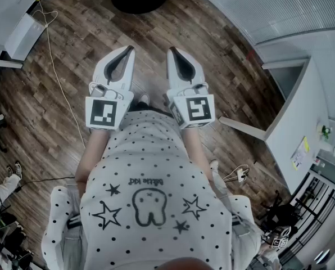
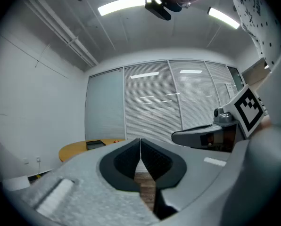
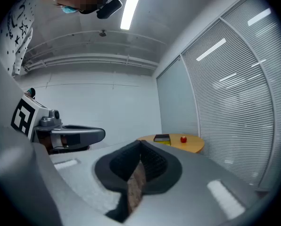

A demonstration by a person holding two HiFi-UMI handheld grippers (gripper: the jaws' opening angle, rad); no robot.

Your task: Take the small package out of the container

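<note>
- My left gripper point(image 2: 140, 141) has its jaws pressed together, with nothing between them and nothing touched.
- My right gripper point(image 3: 140, 143) is closed and empty too, level beside the left one above the wood floor point(image 1: 72, 55).
- The container point(image 3: 162, 139), a dark flat box with a yellow edge, sits on the round table point(image 3: 194, 147) at my 12 o'clock, well apart from both tools.
- A small red thing point(image 3: 183, 139) lies near its 3 o'clock side; I cannot make out the package itself.
</note>
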